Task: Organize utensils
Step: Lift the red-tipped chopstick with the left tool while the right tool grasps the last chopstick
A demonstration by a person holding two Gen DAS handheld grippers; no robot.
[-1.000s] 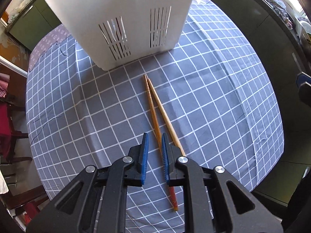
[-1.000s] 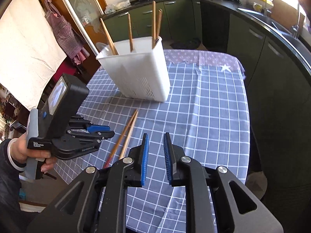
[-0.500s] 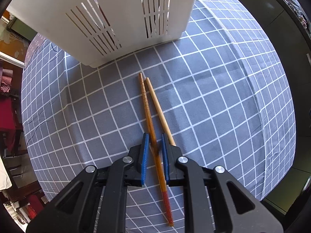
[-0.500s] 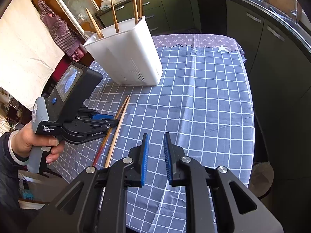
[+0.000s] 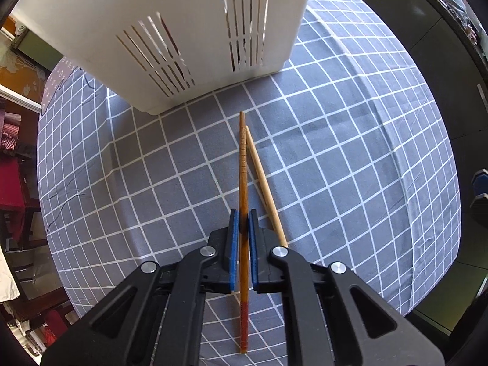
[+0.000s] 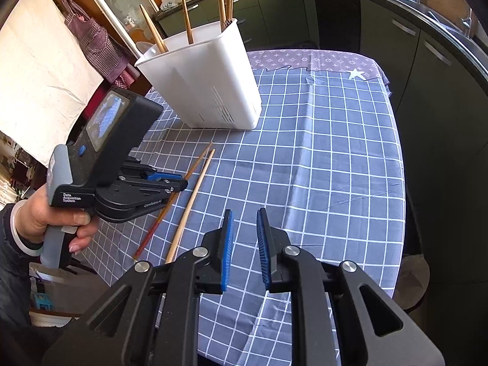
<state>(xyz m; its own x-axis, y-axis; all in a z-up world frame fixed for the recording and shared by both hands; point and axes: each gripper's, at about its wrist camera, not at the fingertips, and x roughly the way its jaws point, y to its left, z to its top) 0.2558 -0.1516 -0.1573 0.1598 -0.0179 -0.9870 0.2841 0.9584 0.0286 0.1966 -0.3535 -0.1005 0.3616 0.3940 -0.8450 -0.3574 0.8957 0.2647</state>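
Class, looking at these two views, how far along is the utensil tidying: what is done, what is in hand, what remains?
Done: several chopsticks stand in the white holder. In hand: the left gripper has just closed on the darker chopstick. Left: the pale chopstick lies on the checked cloth; the right gripper holds nothing.

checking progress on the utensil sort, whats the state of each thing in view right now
dark chopstick: flat on the cloth, clamped between the left gripper fingers
pale chopstick: flat on the cloth, loose, beside the dark one
white holder: upright, several chopsticks standing in it
right gripper: slightly apart, holding nothing, above the cloth
checked tablecloth: spread over the table
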